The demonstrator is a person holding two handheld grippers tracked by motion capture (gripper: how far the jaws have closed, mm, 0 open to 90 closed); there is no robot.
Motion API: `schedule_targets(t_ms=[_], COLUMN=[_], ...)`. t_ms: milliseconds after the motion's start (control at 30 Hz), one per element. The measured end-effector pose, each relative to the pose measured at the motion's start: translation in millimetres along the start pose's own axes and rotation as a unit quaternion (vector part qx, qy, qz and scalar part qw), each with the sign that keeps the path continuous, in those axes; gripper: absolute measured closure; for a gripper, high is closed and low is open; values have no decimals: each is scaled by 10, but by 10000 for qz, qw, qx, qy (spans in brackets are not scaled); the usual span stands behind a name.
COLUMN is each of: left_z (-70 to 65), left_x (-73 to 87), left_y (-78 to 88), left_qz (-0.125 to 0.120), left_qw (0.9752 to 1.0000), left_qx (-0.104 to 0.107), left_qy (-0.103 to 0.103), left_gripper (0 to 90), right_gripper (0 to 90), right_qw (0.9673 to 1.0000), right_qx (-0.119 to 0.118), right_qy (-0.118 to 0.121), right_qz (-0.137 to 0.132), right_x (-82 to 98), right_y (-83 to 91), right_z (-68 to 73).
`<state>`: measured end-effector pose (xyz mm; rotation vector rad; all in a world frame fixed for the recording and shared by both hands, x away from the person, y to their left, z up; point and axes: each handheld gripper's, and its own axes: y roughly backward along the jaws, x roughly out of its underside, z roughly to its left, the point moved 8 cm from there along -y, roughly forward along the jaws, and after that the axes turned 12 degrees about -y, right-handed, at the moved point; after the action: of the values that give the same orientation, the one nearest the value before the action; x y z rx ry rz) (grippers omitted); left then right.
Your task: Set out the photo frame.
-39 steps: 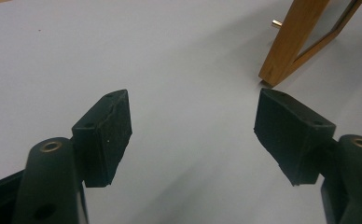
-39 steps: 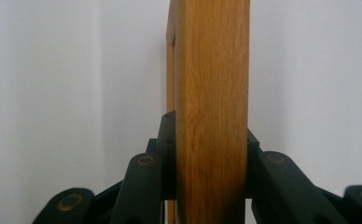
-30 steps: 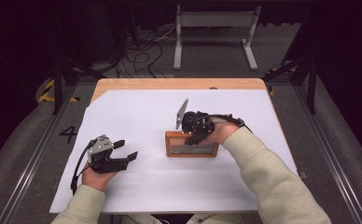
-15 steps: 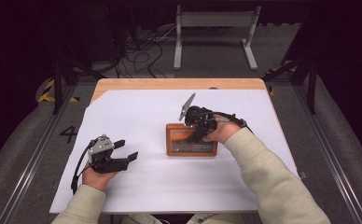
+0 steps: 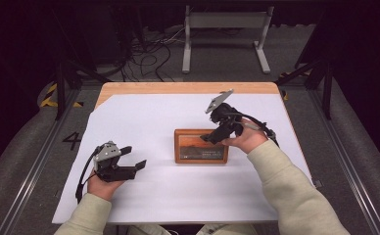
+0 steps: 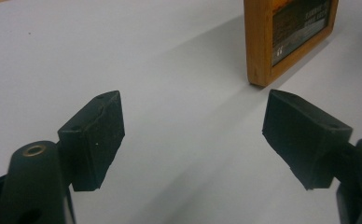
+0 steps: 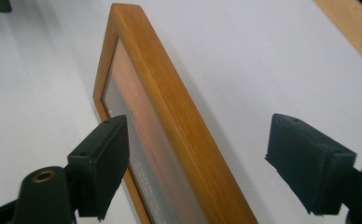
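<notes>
**Frame lies flat as right tool lets go**

Nearest the person, the left tool [image 5: 131, 165] rests low on the white surface [image 5: 149, 117], jaws spread with nothing between them. Farther out, the wooden frame [image 5: 201, 146] lies flat at mid-surface. The right tool [image 5: 208, 138] hovers over its right end, jaws just opened and spread astride the top rail, pads clear of the wood.

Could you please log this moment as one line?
right claw: open, just released frame | left claw: open, empty | frame: flat on table
</notes>
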<state>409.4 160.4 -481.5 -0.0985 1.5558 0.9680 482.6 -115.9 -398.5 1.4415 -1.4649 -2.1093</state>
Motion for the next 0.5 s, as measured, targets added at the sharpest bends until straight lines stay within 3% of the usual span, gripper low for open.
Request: schedule_targets(t_ms=[200, 333, 367, 500], left_z=[-34, -39, -41, -33], left_x=[-24, -34, -35, -30], left_y=[-35, -66, -73, -98], left_qz=[9, 45, 49, 91], left_qw=[9999, 9999, 9998, 9997], left_qx=[108, 158, 170, 227], left_qy=[14, -12, 20, 25], left_gripper=[160, 132, 127, 98], right_gripper=[189, 162, 131, 128], right_qw=[9991, 9989, 9985, 9976], right_qx=[46, 135, 274, 275], right_qy=[-226, -212, -280, -452], right_qz=[-348, -385, -384, -442], right_x=[156, 283, 312, 378], right_y=[242, 364, 387, 465], right_z=[-97, -157, -188, -229])
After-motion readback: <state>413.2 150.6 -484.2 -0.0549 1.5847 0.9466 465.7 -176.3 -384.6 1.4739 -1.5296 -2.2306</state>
